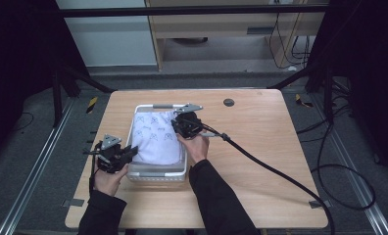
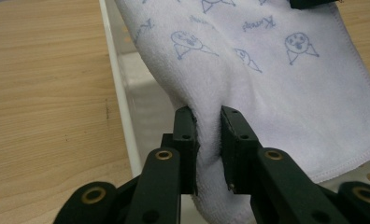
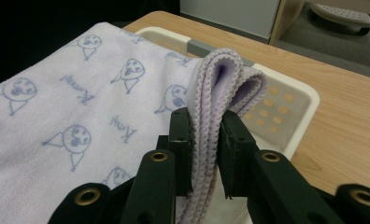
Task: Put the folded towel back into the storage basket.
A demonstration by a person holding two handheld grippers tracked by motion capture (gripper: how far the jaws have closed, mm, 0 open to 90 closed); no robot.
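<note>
Two claws, both mine, both clamped on one white towel [image 1: 155, 137]. My left gripper [image 2: 207, 140] pinches a bunched fold of it between nearly closed pads; my right gripper [image 3: 205, 149] squeezes a doubled, stitched edge. Printed with small blue cartoon faces and script, the towel drapes across the white perforated basket [image 1: 157, 174] on the wooden table [image 1: 260, 147].

A light wooden counter [image 1: 260, 147] stands on grey carpet [image 1: 30, 147] between metal floor rails [image 1: 33, 176], with black cables [image 1: 344, 171] coiled at the right, a pale wooden cabinet [image 1: 221, 29] behind, and dark frame struts [image 1: 300, 76] at both sides.
</note>
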